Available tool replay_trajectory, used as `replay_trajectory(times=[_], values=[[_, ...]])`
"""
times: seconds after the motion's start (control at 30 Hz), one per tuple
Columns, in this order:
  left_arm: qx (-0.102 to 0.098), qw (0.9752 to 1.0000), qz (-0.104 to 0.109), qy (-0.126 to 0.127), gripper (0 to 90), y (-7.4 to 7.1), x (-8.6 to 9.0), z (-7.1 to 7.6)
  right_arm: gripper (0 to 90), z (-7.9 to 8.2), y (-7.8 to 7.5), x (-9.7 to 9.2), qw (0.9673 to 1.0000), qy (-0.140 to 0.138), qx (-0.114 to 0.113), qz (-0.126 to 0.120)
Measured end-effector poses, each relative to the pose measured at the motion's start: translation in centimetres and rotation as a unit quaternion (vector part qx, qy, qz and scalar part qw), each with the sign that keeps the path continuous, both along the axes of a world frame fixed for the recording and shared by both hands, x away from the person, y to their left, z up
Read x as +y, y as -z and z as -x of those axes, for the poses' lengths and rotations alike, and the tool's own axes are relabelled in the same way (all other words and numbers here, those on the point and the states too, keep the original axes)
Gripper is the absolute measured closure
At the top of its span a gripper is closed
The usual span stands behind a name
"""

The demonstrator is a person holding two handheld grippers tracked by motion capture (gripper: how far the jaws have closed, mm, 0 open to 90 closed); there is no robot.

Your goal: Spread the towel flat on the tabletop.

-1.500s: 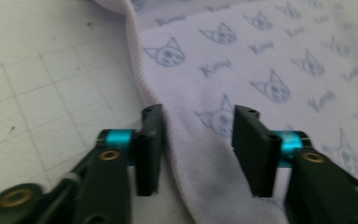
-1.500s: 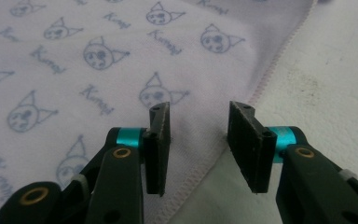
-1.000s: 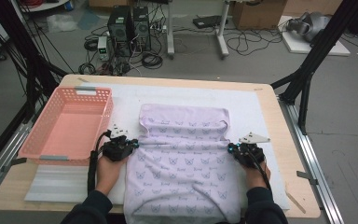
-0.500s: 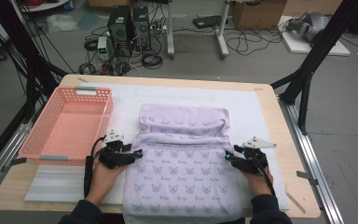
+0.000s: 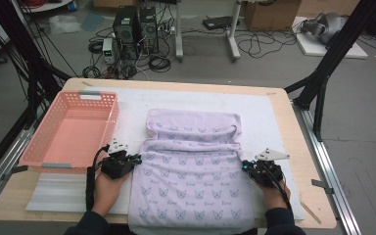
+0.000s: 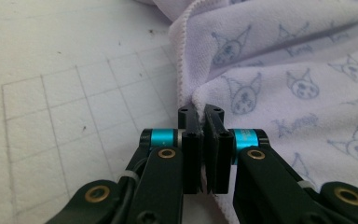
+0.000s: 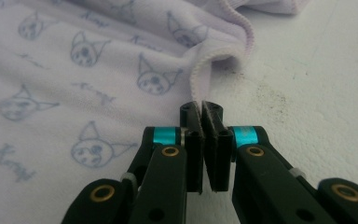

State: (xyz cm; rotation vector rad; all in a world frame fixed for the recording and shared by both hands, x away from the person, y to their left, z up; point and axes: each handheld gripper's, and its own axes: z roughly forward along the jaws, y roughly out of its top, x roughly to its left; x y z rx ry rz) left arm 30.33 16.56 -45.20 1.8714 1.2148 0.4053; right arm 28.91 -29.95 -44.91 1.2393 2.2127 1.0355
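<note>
A lilac towel [image 5: 191, 166] printed with cat faces lies spread on the white mat [image 5: 269, 117], and its near end hangs over the table's front. My left gripper [image 5: 136, 159] is at the towel's left edge. In the left gripper view its jaws [image 6: 200, 112] have just been closing and now pinch the hem of the towel [image 6: 284, 70]. At the right edge my right gripper [image 5: 242, 167] has likewise just closed. Its jaws [image 7: 201, 108] clamp the stitched hem of the towel [image 7: 74, 70]. A loose fold runs across the towel's far part.
A pink plastic basket [image 5: 68, 132] stands empty on the left of the wooden table [image 5: 303, 161], close to my left hand. The gridded mat [image 6: 74, 107] lies under the towel. Computers, cables and black frame legs are on the floor beyond the table.
Both hands have slid a little toward the near edge along the towel's sides. The far part of the towel has bunched into a fold.
</note>
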Motion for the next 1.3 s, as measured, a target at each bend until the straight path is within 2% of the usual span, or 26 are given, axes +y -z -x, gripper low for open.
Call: replay_trajectory(times=[0.03, 0.07, 0.1, 0.2, 0.23, 0.33, 0.4, 0.47, 0.53, 0.67, 0.8, 0.87, 0.97, 1.13, 1.2, 1.3], values=[[-0.001, 1.0, 0.001, 0.005, 81.1, 0.0, -0.1, 0.1, 81.7, 0.0, 0.0, 0.0, 1.0, 0.001, 0.0, -0.003], [0.0, 0.9999, 0.006, 0.01, 70.1, -0.1, 0.0, 0.3, 74.9, 0.2, 0.0, 0.0, 1.0, 0.005, -0.006, -0.003], [0.003, 0.9998, 0.011, 0.017, 59.4, -0.2, 0.1, 0.6, 72.2, 0.5, -0.1, -0.1, 0.9999, 0.004, -0.007, -0.006], [-0.001, 0.999, 0.031, 0.032, 51.5, -0.6, 0.8, 2.0, 64.7, 1.7, -0.7, -0.7, 0.9997, -0.004, -0.017, -0.017], [-0.001, 0.9986, 0.037, 0.039, 51.1, -0.6, 1.1, 2.6, 62.6, 2.1, -0.8, -0.8, 0.9995, -0.007, -0.02, -0.022], [0.003, 0.9978, 0.035, 0.057, 51.2, -0.2, 1.6, 4.4, 60.3, 3.7, -0.9, -1.0, 0.9991, -0.022, -0.02, -0.03], [0.007, 0.9971, 0.04, 0.064, 51.2, 0.1, 1.8, 5.3, 59.5, 4.6, -0.6, -0.9, 0.9991, -0.032, -0.015, -0.021], [0.004, 0.9971, 0.032, 0.07, 51.1, 0.2, 1.7, 5.8, 59.2, 5.3, -0.4, -0.7, 0.999, -0.042, -0.011, -0.007], [0.001, 0.9972, 0.025, 0.071, 50.8, 0.2, 1.6, 6.1, 58.7, 5.8, 0.0, -0.6, 0.9989, -0.047, -0.007, -0.003], [-0.007, 0.9969, 0.011, 0.077, 49.9, 0.2, 1.3, 6.8, 57.7, 6.5, 0.1, -0.7, 0.999, -0.043, -0.009, 0.003], [-0.008, 0.9961, 0.007, 0.087, 47.5, 0.2, 1.1, 7.8, 56.8, 7.5, 0.1, -1.1, 0.9992, -0.04, -0.005, 0.003], [-0.011, 0.9957, 0.002, 0.091, 47.7, 0.2, 1.1, 8.3, 59.0, 8.1, 0.1, -1.2, 0.9991, -0.041, -0.005, 0.003], [-0.023, 0.995, -0.012, 0.097, 51.0, 0.3, 1.2, 8.8, 67.8, 8.6, 0.2, -1.3, 0.9989, -0.047, -0.005, 0.001], [-0.034, 0.9955, -0.025, 0.085, 64.6, 0.4, 1.3, 8.9, 83.7, 8.5, 0.2, -1.2, 0.9979, -0.064, 0.004, -0.011], [-0.033, 0.9956, -0.024, 0.084, 69.5, 0.4, 1.3, 8.9, 86.3, 8.6, 0.3, -1.2, 0.9975, -0.069, 0.006, -0.017], [-0.027, 0.9949, -0.018, 0.095, 84.8, 0.3, 1.1, 9.0, 87.0, 8.5, 0.4, -1.3, 0.9972, -0.072, 0.006, -0.021]])
